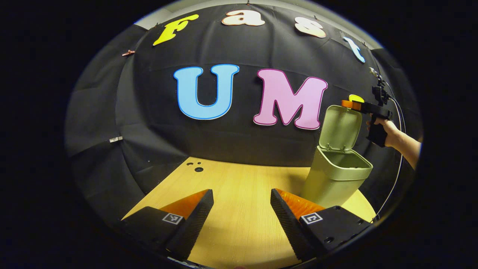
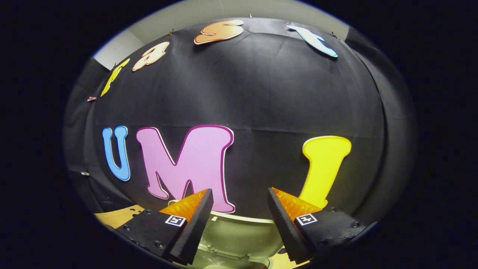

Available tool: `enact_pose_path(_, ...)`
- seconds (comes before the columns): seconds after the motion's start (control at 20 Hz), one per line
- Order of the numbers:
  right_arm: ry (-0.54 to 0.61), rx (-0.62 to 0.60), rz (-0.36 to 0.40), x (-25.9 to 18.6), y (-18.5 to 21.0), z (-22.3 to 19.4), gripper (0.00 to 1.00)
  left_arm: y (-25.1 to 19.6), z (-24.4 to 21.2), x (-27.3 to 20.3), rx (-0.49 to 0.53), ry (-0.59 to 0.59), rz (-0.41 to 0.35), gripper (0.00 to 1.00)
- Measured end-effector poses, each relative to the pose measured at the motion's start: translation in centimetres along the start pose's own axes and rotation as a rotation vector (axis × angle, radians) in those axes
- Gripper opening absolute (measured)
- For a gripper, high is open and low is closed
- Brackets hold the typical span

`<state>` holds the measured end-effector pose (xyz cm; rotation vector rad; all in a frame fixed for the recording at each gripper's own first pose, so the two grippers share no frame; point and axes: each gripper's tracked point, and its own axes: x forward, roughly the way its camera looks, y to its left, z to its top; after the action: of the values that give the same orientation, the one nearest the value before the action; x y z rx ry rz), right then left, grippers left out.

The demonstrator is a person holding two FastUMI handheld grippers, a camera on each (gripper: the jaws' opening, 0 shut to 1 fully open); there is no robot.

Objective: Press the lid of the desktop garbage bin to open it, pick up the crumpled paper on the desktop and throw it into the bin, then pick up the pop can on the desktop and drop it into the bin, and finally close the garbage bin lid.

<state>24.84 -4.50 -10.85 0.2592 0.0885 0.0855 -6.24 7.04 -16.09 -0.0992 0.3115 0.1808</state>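
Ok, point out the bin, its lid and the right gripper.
bin [image 1: 328, 183]: left gripper view, on the front wall of its body.
lid [image 1: 340, 129]: left gripper view, on the raised lid's inner face.
right gripper [image 2: 239, 213]: right gripper view, midway between its fingertips.

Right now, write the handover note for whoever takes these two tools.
Left tool: open, holding nothing, low over the wooden table.
Right tool: open, holding nothing, at the top edge of the raised lid; in the left gripper view, a hand holds it there.
Bin: stands on the table, lid up, open.
Done: lid opened. I can't see paper or can on the table, nor into the bin.
Left: confirm both are inside, then close the lid.
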Motion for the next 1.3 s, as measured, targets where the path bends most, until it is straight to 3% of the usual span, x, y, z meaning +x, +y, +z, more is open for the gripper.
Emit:
enact_pose_path(0.5, 0.135, 0.033, 0.083, -6.7, 2.7, -2.6, 0.92, 0.8, 0.5, -0.7, -0.028, -0.024, 0.023, 0.95)
enact_pose_path(1.05, 0.427, -0.063, 0.19, -12.4, 7.2, -15.5, 0.94, 0.7, 0.5, -1.6, -0.027, -0.033, 0.019, 0.95)
enact_pose_path(1.3, 0.476, -0.056, 0.21, -13.0, 8.3, -18.0, 0.92, 1.3, 0.3, -2.1, -0.034, -0.033, 0.03, 0.95)
